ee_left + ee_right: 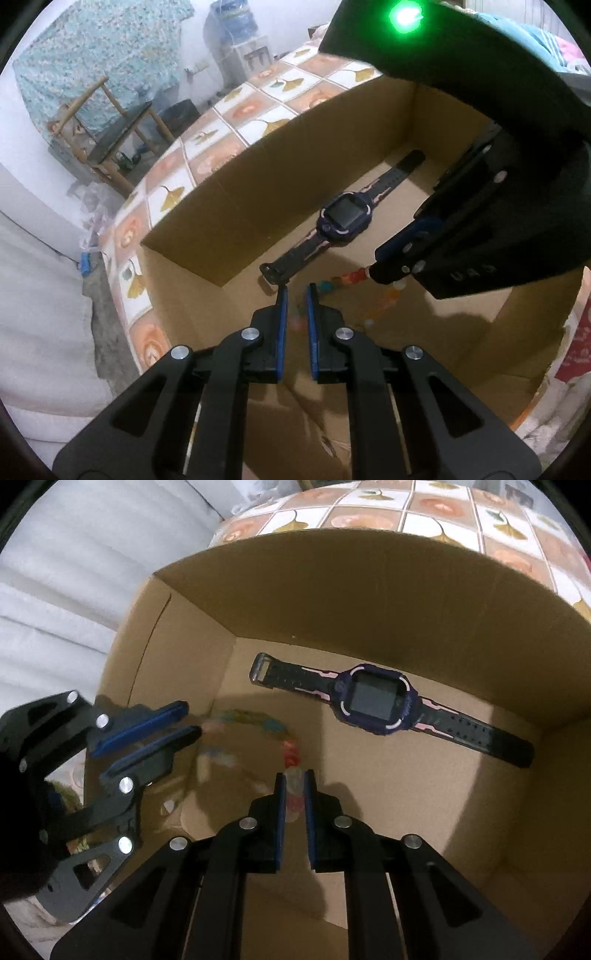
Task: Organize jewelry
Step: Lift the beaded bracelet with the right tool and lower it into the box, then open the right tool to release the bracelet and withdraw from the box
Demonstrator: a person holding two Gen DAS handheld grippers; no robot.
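Cardboard box (369, 590) holds watch (376, 701); right hand-held gripper (294, 775) pinches bead bracelet (291, 753).

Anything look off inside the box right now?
Nothing damaged. The watch lies flat on the box floor. The bead bracelet hangs blurred from the right gripper, apparently mid-swing.

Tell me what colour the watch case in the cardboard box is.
Dark purple watch case with pale pink accents, clearest in the right wrist view.

Matt brown cardboard box (369, 590) holds a plastic-looking watch (376, 701) with glossy screen.
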